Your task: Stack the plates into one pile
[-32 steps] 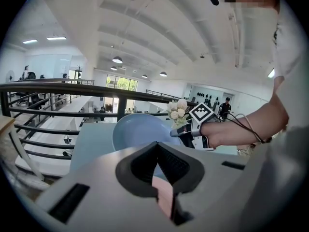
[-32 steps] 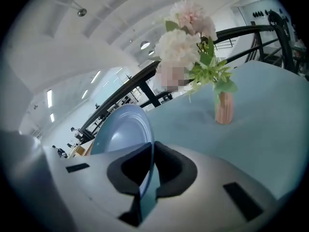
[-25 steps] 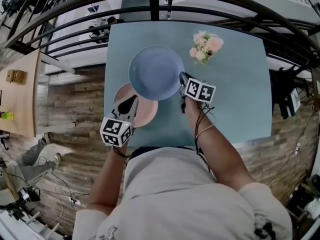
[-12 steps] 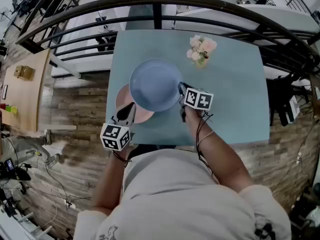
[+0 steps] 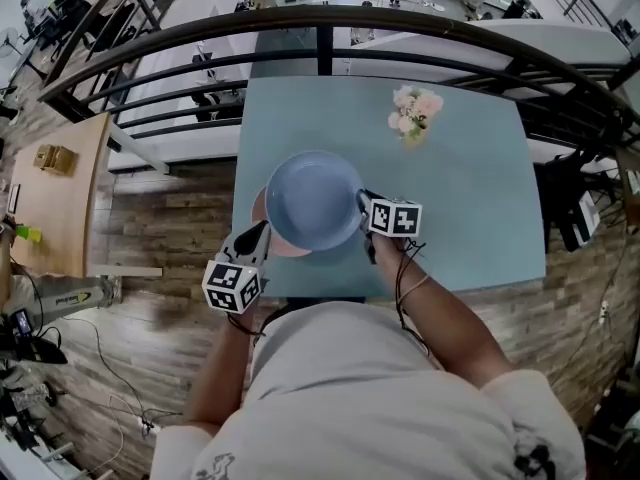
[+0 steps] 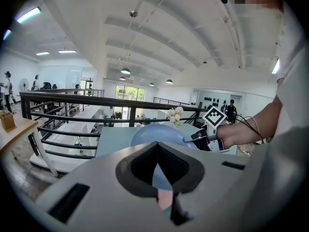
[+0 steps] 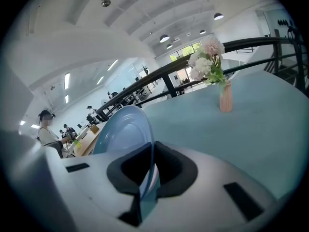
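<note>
Two plates: a round pale blue plate (image 5: 312, 198) hangs level over a round pink plate (image 5: 288, 250), covering most of it. Only a pink crescent shows at the left and near edge. The pile is not yet made.
Right gripper (image 5: 362, 203): its jaws pinch the right rim of the blue plate. This edge grip appears chosen to leave the plate's underside free to settle onto the pink one.
Left gripper (image 5: 258, 238): it sits at the near-left edge of the pink plate, with its jaws drawn almost together and nothing clearly clamped. It looks placed to steady or guide, though contact with the rim cannot be told.
Table: both plates are at the near-left part of a teal tabletop (image 5: 460, 198). A small pink vase of pale flowers (image 5: 415, 111) stands well apart on the far side, and a dark metal railing (image 5: 320, 28) runs beyond it.
Head view only: shows how the two plates overlap and where both grippers sit.
Right gripper view only: shows the thin blue rim (image 7: 123, 134) passing between the dark pads, confirming the pinch.
Left gripper view only: shows a narrow slit between its jaws, with blue plate above and a pink sliver (image 6: 165, 199) below.
</note>
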`<move>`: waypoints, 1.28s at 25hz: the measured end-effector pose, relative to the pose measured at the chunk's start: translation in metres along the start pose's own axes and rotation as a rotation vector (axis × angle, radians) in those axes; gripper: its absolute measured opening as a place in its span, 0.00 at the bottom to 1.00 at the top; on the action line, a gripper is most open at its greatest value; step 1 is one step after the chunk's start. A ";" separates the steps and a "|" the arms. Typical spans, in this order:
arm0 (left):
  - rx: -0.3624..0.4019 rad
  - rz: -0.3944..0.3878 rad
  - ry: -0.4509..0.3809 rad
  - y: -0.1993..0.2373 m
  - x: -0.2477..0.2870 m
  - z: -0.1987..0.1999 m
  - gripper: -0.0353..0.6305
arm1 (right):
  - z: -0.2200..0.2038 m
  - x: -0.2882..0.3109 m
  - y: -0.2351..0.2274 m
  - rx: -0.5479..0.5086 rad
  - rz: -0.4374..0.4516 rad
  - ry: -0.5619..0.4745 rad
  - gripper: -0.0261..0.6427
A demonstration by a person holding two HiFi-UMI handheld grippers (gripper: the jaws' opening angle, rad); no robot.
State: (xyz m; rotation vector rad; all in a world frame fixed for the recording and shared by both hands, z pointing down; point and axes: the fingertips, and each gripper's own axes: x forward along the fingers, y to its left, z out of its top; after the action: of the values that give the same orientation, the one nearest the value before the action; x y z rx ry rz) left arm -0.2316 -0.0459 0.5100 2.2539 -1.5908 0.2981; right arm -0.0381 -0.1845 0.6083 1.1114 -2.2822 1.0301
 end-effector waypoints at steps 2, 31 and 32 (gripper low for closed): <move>0.000 -0.008 0.008 0.011 -0.007 -0.004 0.06 | -0.009 0.005 0.006 0.009 -0.010 0.012 0.08; -0.049 -0.156 0.115 0.092 0.001 -0.050 0.06 | -0.099 0.075 0.018 0.217 -0.136 0.174 0.10; -0.050 -0.158 0.118 0.092 0.002 -0.051 0.06 | -0.101 0.076 0.017 0.225 -0.134 0.184 0.10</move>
State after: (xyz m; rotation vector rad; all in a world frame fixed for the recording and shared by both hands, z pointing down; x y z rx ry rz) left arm -0.3158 -0.0544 0.5732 2.2627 -1.3381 0.3382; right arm -0.0941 -0.1390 0.7140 1.1849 -1.9575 1.3009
